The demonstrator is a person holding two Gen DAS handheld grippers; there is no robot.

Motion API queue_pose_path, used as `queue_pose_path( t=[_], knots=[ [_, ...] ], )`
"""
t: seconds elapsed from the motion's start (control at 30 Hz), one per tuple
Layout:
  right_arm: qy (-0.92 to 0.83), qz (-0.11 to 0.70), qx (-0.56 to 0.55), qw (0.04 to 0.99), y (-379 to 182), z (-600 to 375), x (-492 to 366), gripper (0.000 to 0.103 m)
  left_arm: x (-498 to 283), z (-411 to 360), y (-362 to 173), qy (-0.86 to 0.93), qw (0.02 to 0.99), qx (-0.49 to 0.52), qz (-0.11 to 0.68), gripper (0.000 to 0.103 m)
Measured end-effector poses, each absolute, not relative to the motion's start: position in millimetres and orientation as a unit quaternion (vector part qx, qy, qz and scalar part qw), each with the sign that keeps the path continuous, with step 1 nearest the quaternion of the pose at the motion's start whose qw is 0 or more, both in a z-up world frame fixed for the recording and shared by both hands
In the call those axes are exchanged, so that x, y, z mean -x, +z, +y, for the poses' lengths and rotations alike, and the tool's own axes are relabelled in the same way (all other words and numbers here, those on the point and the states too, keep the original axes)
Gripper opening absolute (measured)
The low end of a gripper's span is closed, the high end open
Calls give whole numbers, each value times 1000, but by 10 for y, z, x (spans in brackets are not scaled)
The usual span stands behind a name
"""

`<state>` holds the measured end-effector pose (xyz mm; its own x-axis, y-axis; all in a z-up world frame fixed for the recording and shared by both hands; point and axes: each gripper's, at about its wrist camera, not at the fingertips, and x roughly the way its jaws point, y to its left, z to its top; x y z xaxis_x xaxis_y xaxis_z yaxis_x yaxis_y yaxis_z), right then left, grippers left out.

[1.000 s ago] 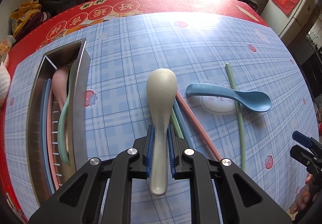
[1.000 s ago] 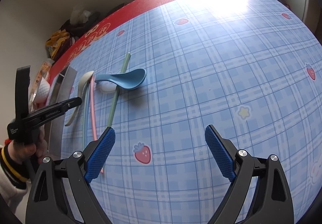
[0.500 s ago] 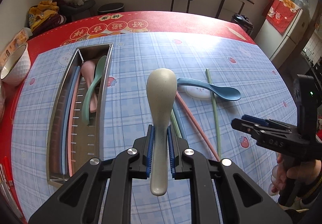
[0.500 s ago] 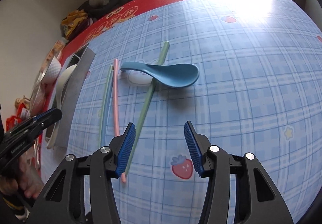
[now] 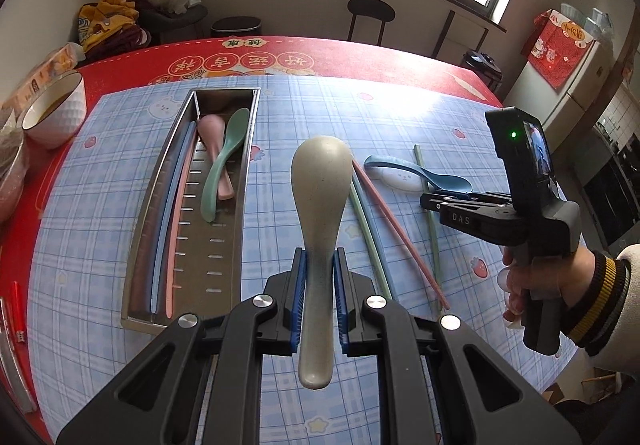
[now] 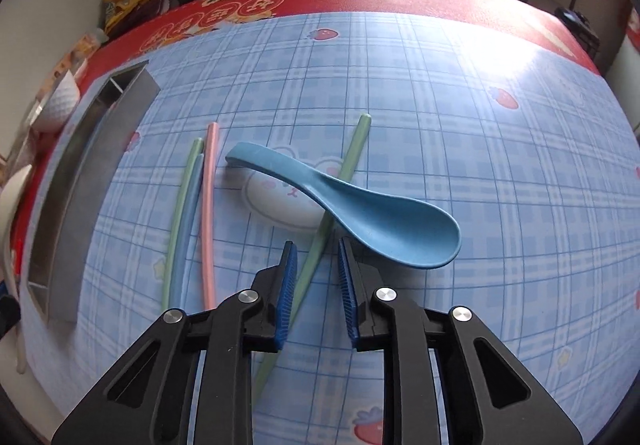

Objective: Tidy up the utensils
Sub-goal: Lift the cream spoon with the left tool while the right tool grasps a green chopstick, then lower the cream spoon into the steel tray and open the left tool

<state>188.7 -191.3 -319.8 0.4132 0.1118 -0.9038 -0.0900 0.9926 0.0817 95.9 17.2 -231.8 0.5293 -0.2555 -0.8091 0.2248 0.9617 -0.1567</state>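
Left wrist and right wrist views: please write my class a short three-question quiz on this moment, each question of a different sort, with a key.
1. Multiple choice: what does the left gripper hold? A) a fork B) a beige spoon C) a knife
2. True or false: the blue spoon lies inside the tray.
3. Fill the gap: the blue spoon lies across a ____ chopstick.

Key: 1 B. 2 False: it lies on the cloth, apart from the tray. 3 Green.
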Motion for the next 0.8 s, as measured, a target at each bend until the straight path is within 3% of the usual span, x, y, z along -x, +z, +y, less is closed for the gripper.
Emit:
queue_pose_path(
  t=[0.17, 0.3, 0.8],
  knots=[
    [100, 545, 22, 832, -3179, -1857, -1764, 6, -985, 231, -2286, -137, 876, 29, 462, 13],
    [135, 551, 38, 822, -3174, -1827, -1602, 6, -1011, 219, -2263, -144, 876, 32, 459, 13],
    [171, 520, -56, 835, -2926, -1990, -1208, 6, -1125, 159, -2336, -155, 866, 31, 475, 13]
  ],
)
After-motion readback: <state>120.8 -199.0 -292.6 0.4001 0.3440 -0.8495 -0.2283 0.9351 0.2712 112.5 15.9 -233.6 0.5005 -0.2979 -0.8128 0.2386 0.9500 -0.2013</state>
